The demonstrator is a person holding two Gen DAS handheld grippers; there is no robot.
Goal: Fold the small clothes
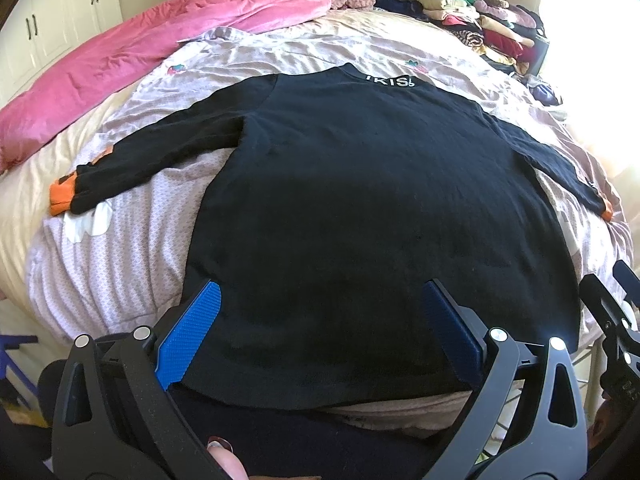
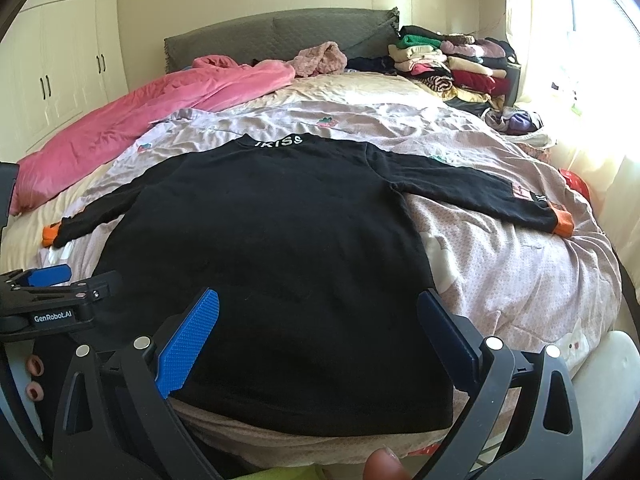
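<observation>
A small black long-sleeved sweater point(image 1: 360, 200) lies flat on the bed, hem toward me, collar with white lettering point(image 1: 390, 80) at the far end. Both sleeves spread outward, with orange cuffs at left point(image 1: 60, 196) and right point(image 1: 607, 213). It also shows in the right wrist view point(image 2: 280, 240), with its orange cuffs at left point(image 2: 50, 235) and right point(image 2: 564, 222). My left gripper point(image 1: 320, 328) is open above the hem, holding nothing. My right gripper point(image 2: 318, 336) is open above the hem's right part, holding nothing. The left gripper point(image 2: 52, 300) shows at the left edge of the right wrist view.
The sweater lies on a pale pink patterned sheet point(image 1: 120, 264) over the bed. A pink quilt point(image 1: 120, 52) lies along the far left. A pile of folded clothes point(image 2: 452, 64) sits at the far right by the grey headboard point(image 2: 280, 36). White wardrobes point(image 2: 60, 64) stand at left.
</observation>
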